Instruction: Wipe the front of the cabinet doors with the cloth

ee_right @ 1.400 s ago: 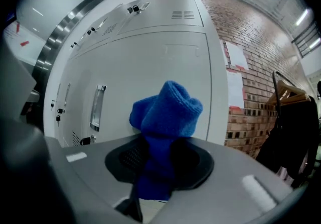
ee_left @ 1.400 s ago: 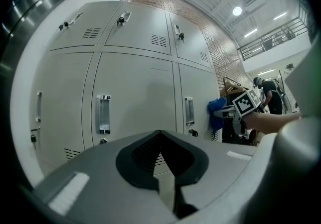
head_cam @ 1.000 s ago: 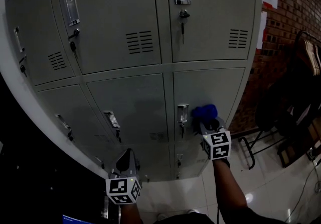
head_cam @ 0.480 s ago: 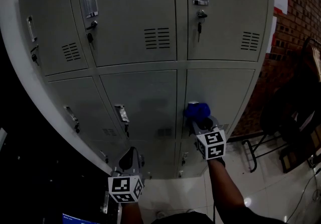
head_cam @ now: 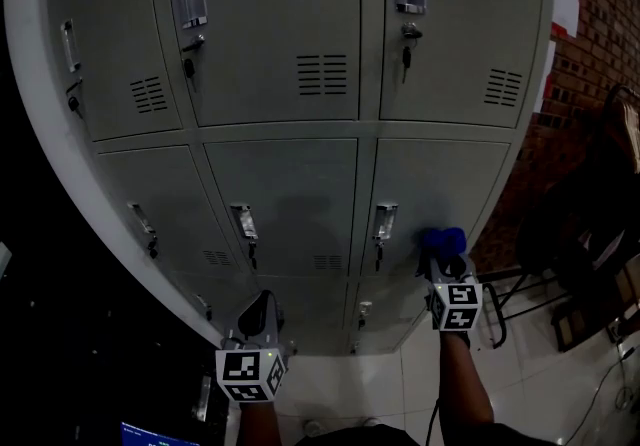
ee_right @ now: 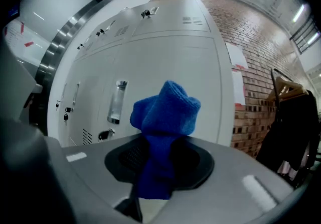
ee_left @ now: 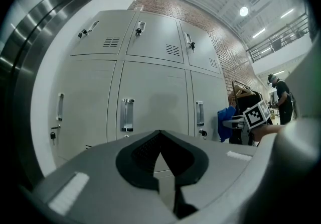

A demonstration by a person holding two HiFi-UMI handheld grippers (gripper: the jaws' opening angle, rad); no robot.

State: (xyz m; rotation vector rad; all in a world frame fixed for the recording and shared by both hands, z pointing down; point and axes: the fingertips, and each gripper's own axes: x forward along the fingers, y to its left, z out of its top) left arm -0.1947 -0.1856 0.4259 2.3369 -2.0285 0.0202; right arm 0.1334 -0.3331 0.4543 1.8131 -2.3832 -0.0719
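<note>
While clenched on the cloth (head_cam: 441,238), the right hand-held gripper (head_cam: 442,254) seemingly touches door (head_cam: 450,184) between handle (head_cam: 384,222) and edge.

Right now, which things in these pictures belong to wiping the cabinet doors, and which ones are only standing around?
For the job:
- blue cloth, clamped in the right gripper
- grey cabinet doors

Only around:
- left gripper, shut and empty
- brick wall
- dark clothes on a hanger
- white floor tiles
</note>
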